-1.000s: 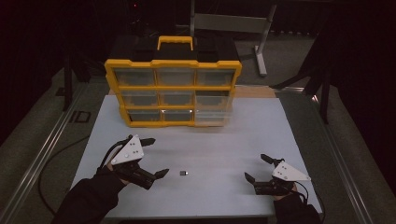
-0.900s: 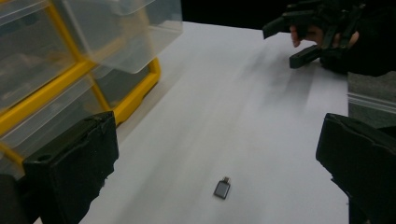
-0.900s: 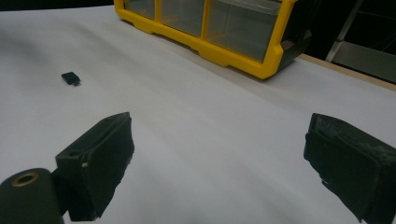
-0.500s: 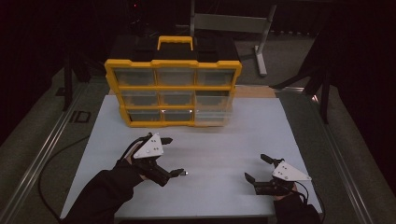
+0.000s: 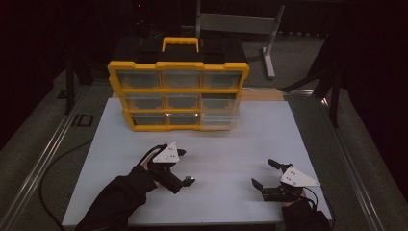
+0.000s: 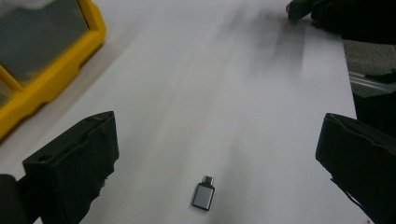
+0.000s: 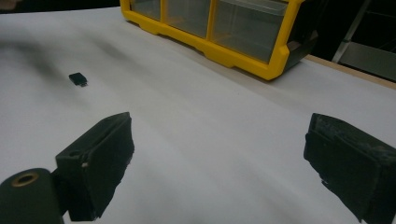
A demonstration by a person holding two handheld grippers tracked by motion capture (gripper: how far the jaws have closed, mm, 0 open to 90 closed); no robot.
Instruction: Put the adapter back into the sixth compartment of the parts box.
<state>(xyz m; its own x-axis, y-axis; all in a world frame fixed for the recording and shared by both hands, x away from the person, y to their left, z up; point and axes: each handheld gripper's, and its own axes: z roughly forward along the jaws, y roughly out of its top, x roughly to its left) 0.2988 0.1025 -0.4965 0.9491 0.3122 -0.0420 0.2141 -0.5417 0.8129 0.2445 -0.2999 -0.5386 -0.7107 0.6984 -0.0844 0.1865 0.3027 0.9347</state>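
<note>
A small grey USB adapter (image 6: pixel 203 193) lies flat on the white board (image 5: pixel 226 149). My left gripper (image 6: pixel 219 140) is open wide, with one jaw on each side of the adapter and neither touching it. From above, the adapter (image 5: pixel 191 180) sits just off the left gripper (image 5: pixel 185 169), close to its nearer jaw. My right gripper (image 5: pixel 262 173) rests open and empty at the front right of the board. In the right gripper view the right gripper (image 7: pixel 219 140) stands wide open, and the adapter (image 7: pixel 78 78) shows as a dark speck far off to the left.
A yellow drawer organizer (image 5: pixel 178 89) with clear drawers and a top handle stands at the back of the board; its corner (image 6: pixel 46 70) is near the left gripper. A metal stand (image 5: pixel 267 43) is behind the table. Bare board stretches between the two grippers.
My left gripper has moved right and forward to the adapter, and its open jaws now flank it. The right gripper and the adapter stayed where they were.
</note>
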